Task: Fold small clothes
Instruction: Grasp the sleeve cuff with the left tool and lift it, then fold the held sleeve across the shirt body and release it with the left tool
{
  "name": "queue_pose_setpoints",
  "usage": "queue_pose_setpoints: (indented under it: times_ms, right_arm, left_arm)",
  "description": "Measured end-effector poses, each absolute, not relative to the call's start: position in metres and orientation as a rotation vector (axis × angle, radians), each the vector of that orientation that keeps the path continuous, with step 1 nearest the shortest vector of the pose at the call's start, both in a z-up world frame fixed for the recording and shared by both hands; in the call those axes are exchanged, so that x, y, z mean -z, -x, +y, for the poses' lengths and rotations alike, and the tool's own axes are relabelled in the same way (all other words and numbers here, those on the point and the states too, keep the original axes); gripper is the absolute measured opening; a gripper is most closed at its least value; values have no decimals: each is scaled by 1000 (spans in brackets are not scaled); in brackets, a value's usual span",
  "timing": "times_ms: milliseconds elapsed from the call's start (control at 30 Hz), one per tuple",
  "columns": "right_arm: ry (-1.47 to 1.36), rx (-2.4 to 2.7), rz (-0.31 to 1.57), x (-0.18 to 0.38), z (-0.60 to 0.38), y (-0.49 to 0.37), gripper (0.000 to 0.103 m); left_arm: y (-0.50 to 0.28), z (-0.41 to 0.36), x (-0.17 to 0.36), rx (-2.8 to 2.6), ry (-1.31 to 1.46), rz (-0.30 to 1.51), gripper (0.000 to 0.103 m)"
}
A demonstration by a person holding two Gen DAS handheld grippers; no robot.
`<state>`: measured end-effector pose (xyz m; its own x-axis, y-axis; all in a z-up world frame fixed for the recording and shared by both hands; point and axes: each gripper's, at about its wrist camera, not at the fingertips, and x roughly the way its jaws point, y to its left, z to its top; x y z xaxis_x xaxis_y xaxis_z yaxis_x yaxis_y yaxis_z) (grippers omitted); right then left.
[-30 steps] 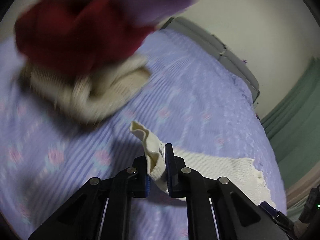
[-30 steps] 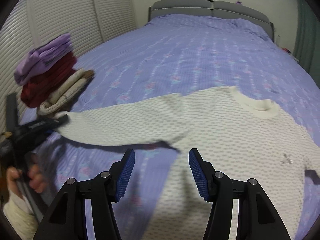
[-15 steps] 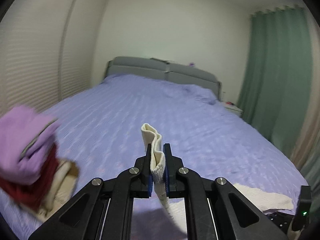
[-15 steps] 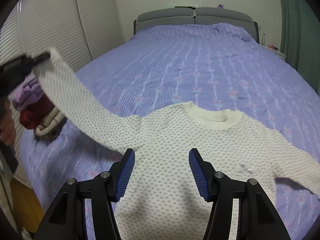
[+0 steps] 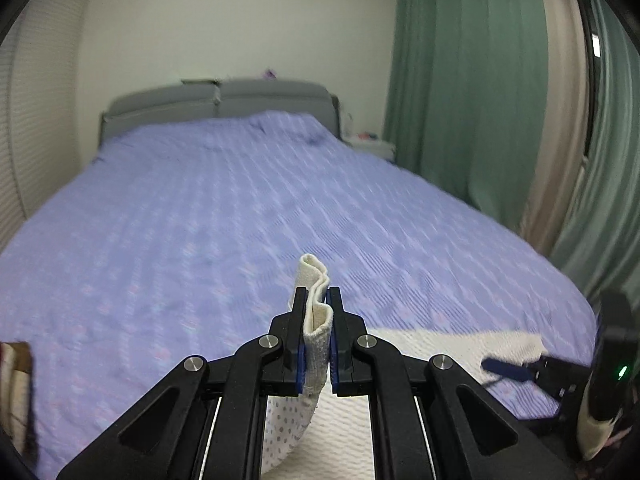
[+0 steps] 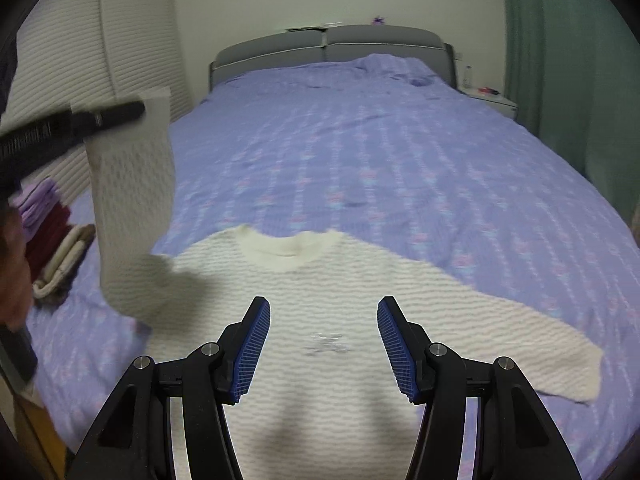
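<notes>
Left wrist view: the left gripper point(image 5: 317, 334) is clamping the folded cuff point(image 5: 316, 312) of a cream sweater point(image 5: 420, 344), its jaws pressed tight on the fabric; compared with a second ago, when the view was tilted toward the stack of clothes, the camera is now facing the grey headboard point(image 5: 216, 100) and green curtain point(image 5: 460, 92), and the stack has dropped out to the left border. The sweater's body is lying on the purple bedspread point(image 5: 200, 220) at the near edge of the bed, below the fingers, with the right gripper point(image 5: 508, 368) showing at the far right. Right wrist view: the right gripper point(image 6: 324, 344) is hovering with its jaws half spread and nothing between them, directly above the sweater's chest point(image 6: 320, 300), not touching it that can be seen. The left sleeve point(image 6: 132, 208), lying flat a second ago, is now hanging lifted from the left gripper point(image 6: 120, 114) near the bed's left edge; the other sleeve point(image 6: 540, 348) is lying stretched toward the right edge. Folded clothes point(image 6: 52, 236) are sitting stacked at the left edge.
</notes>
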<state>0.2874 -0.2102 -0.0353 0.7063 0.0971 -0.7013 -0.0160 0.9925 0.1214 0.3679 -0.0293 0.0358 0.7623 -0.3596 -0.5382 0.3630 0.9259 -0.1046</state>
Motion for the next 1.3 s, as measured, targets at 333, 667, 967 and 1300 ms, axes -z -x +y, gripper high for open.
queue_pose_setpoints:
  times_ms: [333, 667, 967, 1300]
  right_arm:
    - [-169, 28, 811, 54, -266, -285, 57]
    - [-190, 57, 848, 75, -279, -280, 57]
    - [-207, -1, 864, 82, -261, -285, 57]
    - [-214, -62, 891, 94, -223, -277, 57]
  left_arm:
    - [-388, -100, 43, 422, -27, 774, 10]
    - [-384, -110, 68, 417, -55, 826, 69]
    - [-336, -25, 22, 330, -107, 671, 89]
    - [-275, 66, 62, 212, -174, 695, 89]
